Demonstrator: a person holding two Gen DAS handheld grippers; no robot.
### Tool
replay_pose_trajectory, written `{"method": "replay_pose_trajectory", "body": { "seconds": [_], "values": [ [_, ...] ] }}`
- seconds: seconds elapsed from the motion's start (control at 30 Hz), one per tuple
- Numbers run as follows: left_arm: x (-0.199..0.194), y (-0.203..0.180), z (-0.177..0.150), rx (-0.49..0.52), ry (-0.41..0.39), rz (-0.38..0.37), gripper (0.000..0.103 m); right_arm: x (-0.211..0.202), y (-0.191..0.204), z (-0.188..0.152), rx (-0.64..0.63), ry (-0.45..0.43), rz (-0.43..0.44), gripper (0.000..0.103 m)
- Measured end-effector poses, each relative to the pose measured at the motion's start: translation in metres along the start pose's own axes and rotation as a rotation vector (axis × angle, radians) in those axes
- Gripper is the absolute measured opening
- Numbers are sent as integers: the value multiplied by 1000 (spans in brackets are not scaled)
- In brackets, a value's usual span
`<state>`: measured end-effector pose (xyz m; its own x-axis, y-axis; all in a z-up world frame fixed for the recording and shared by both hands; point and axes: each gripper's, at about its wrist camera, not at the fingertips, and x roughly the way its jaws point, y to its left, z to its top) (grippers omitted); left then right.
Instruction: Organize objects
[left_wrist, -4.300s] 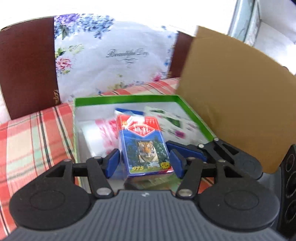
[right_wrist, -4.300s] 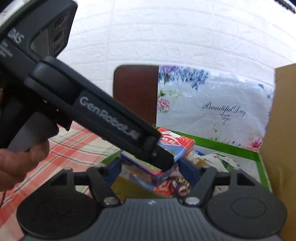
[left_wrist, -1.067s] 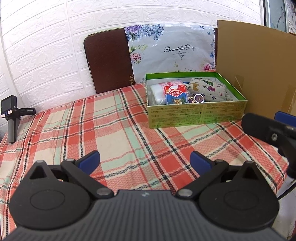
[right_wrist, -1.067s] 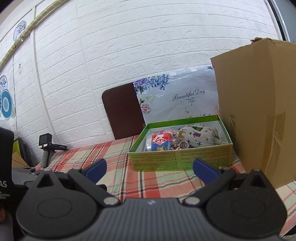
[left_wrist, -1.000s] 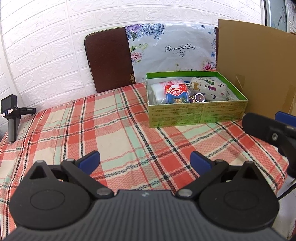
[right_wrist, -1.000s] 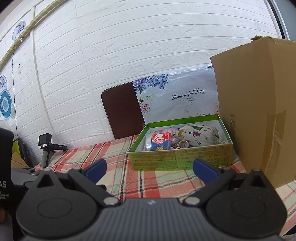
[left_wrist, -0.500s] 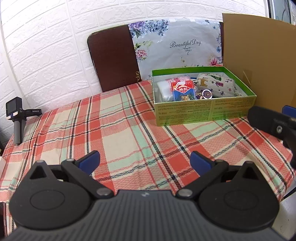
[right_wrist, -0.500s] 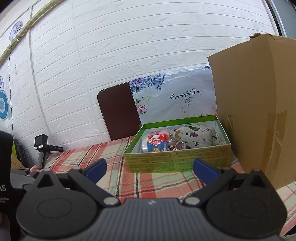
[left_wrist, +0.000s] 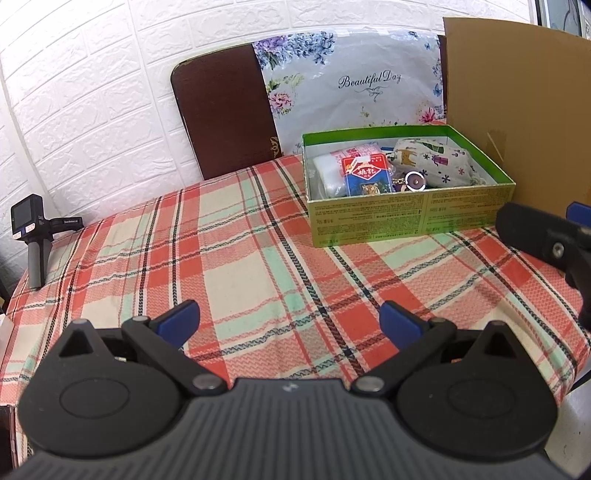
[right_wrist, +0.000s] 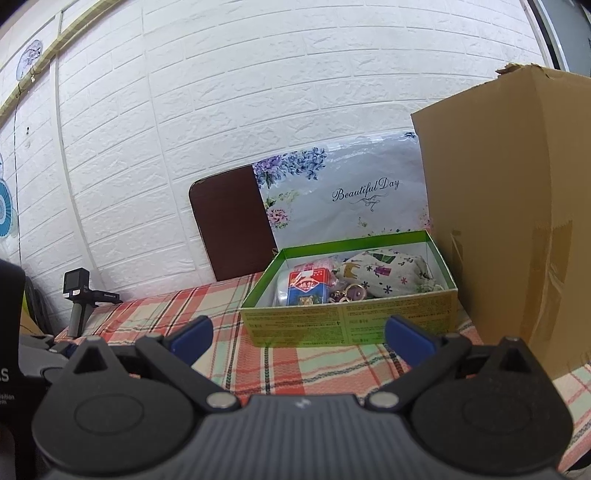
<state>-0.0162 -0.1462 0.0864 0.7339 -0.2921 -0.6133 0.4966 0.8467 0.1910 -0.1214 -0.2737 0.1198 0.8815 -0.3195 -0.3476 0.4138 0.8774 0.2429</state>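
A green box (left_wrist: 406, 218) stands at the far right of the plaid-covered table (left_wrist: 229, 273). In it lie a blue-and-red card pack with a tiger (left_wrist: 365, 175), a printed cloth pouch (left_wrist: 436, 162), a white packet (left_wrist: 327, 170) and a keyring (left_wrist: 413, 181). The box also shows in the right wrist view (right_wrist: 351, 321), with the card pack (right_wrist: 306, 288) and pouch (right_wrist: 384, 271). My left gripper (left_wrist: 290, 319) is open and empty, well short of the box. My right gripper (right_wrist: 299, 334) is open and empty, near the box's front wall.
A large cardboard box (right_wrist: 517, 221) stands right of the green box. A floral bag (left_wrist: 351, 96) and a brown board (left_wrist: 225, 114) lean on the brick wall behind. A small camera on a handle (left_wrist: 33, 236) stands at the table's left edge. The table edge runs close on the right.
The left gripper let go of the card pack in the green box, and both grippers pulled back from it and opened wide. Over the last second both views drifted slightly.
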Motion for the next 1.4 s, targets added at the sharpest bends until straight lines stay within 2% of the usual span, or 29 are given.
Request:
{"method": "replay_pose_trajectory", "body": {
  "seconds": [0.4, 1.4],
  "values": [
    [7, -4, -4, 3, 39, -14, 103, 6, -5, -4, 18, 17, -6, 103],
    [16, -6, -6, -6, 76, -42, 103, 10, -7, -10, 30, 38, -6, 103]
  ]
}}
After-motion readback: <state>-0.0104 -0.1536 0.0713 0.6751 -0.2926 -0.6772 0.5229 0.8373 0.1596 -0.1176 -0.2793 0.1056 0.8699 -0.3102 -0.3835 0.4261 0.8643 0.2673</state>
